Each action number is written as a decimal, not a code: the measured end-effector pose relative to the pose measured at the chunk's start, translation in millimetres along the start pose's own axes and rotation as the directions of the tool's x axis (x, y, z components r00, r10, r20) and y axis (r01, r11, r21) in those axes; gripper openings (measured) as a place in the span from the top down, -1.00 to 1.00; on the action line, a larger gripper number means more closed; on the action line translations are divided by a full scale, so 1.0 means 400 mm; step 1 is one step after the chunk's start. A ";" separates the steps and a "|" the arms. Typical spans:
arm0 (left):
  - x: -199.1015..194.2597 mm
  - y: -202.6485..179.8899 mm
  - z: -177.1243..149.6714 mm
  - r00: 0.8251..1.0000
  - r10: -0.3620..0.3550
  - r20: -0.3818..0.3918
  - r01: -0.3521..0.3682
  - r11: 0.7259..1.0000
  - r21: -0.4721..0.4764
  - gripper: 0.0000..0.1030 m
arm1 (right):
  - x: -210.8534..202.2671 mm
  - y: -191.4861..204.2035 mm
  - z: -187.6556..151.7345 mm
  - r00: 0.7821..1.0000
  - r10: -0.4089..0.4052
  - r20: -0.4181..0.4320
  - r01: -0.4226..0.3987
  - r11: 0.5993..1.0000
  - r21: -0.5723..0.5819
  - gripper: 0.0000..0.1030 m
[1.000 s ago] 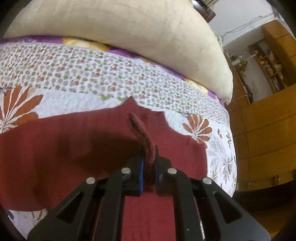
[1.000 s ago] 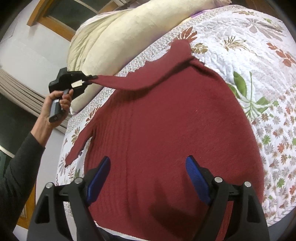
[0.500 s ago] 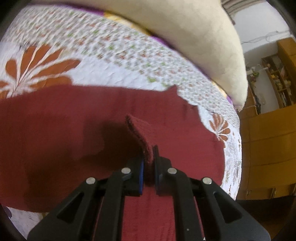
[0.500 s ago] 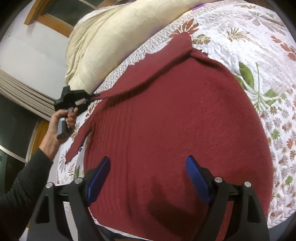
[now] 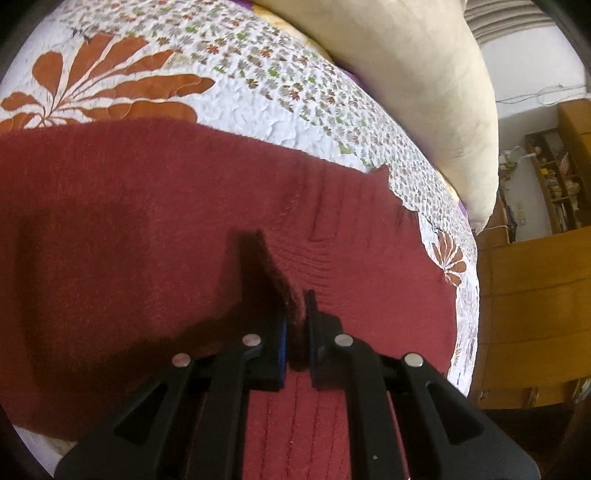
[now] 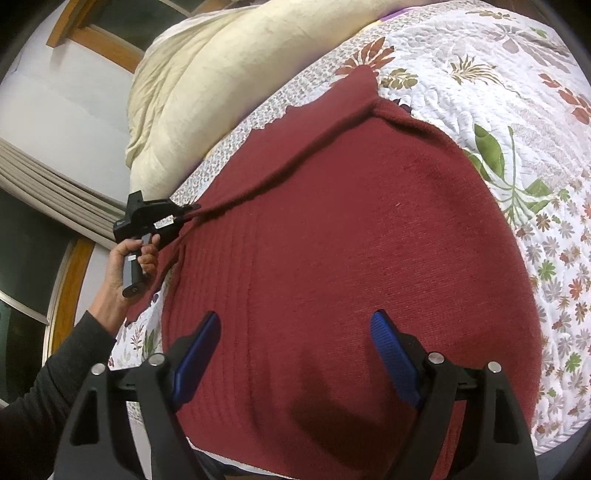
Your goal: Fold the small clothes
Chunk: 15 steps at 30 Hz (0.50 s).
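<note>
Left gripper point(image 5: 295, 332) pinching sleeve of dark red knitted sweater point(image 6: 351, 258), ten o'clock; right gripper point(image 6: 295, 354) spread above hem

A: What is on the bed?

B: A white quilt point(image 6: 480, 55) with leaves and little flowers on it. One big orange leaf point(image 5: 110, 92) is near the edge.

A: And the big soft thing?

B: A cream pillow point(image 5: 424, 74). It lies along the far side of the quilt.

A: What is past the bed?

B: A wooden cupboard point(image 5: 532, 314), and a shelf point(image 5: 554, 184) full of small things. There is a window point(image 6: 96, 33) with a wooden frame, and a curtain point(image 6: 48, 173) too.
</note>
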<state>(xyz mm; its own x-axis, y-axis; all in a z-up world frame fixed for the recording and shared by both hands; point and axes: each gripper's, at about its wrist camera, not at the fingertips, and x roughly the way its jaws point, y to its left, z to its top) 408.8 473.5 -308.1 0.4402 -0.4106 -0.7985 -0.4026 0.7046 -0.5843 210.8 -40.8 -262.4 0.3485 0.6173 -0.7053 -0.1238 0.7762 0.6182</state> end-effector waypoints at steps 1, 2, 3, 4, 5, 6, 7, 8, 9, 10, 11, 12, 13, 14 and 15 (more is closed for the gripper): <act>0.008 0.000 -0.001 0.999 0.037 -0.005 -0.037 0.999 0.014 0.83 | 0.001 0.000 0.001 1.000 0.000 -0.002 0.000 1.000 0.002 -0.63; 0.015 0.003 -0.002 0.999 0.052 -0.015 -0.052 0.999 0.018 0.82 | 0.003 0.000 0.000 1.000 0.001 -0.003 -0.001 1.000 0.005 -0.63; 0.021 0.008 -0.003 0.998 0.058 -0.022 -0.057 0.998 0.014 0.78 | 0.003 -0.001 -0.001 1.000 0.002 -0.005 -0.002 1.000 0.010 -0.63; 0.019 0.014 -0.003 0.998 0.060 -0.018 -0.060 0.998 0.002 0.74 | 0.003 -0.001 -0.001 1.000 0.003 -0.005 -0.003 1.000 0.012 -0.63; 0.007 0.017 0.000 0.998 0.062 -0.005 -0.062 0.998 -0.012 0.72 | -0.001 0.000 0.000 1.000 0.005 -0.002 -0.005 1.000 0.013 -0.63; -0.018 0.015 0.004 0.997 0.076 0.031 -0.076 0.997 -0.025 0.62 | -0.007 0.000 0.000 1.000 0.004 0.005 -0.004 1.000 0.010 -0.63; -0.059 0.006 0.009 0.992 0.090 0.091 -0.088 0.996 -0.025 0.25 | -0.011 -0.001 0.000 1.000 0.003 0.008 -0.003 1.000 0.009 -0.63; -0.100 -0.006 0.013 0.986 0.083 0.143 -0.081 0.996 -0.021 0.08 | -0.015 -0.004 -0.001 1.000 0.003 0.011 -0.003 1.000 0.010 -0.63; -0.129 -0.015 0.015 0.982 0.061 0.178 -0.058 0.998 -0.022 -0.04 | -0.015 -0.009 -0.001 1.000 0.002 0.009 -0.003 1.000 0.013 -0.63; -0.148 -0.030 0.016 0.983 0.016 0.183 -0.013 1.000 -0.020 -0.05 | -0.014 -0.013 -0.002 1.000 0.001 0.006 -0.001 1.000 0.014 -0.63; -0.148 -0.044 0.017 0.986 -0.010 0.164 0.012 1.000 -0.011 -0.06 | -0.010 -0.017 -0.004 1.000 -0.004 0.001 0.004 1.000 0.015 -0.63; -0.138 -0.061 0.014 0.990 -0.028 0.137 0.027 1.000 0.009 -0.08 | -0.007 -0.019 -0.005 1.000 -0.007 -0.003 0.007 1.000 0.016 -0.63; -0.113 -0.080 0.010 0.995 -0.027 0.099 0.023 0.999 0.039 -0.13 | -0.003 -0.020 -0.007 1.000 -0.006 -0.010 0.006 1.000 0.023 -0.63; -0.087 -0.090 0.007 0.998 -0.018 0.066 0.015 0.998 0.054 -0.14 | -0.001 -0.019 -0.007 1.000 0.003 -0.015 -0.003 1.000 0.031 -0.63; -0.060 -0.088 0.003 0.999 -0.006 0.035 0.004 0.998 0.058 -0.15 | -0.002 -0.016 -0.007 1.000 0.010 -0.016 -0.009 0.999 0.035 -0.63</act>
<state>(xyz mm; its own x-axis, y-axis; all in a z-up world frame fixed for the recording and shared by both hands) 413.3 459.3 -268.3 0.4704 -0.3944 -0.7894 -0.3534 0.7355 -0.5781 208.6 -45.9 -266.9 0.3328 0.6269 -0.7045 -0.0949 0.7655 0.6364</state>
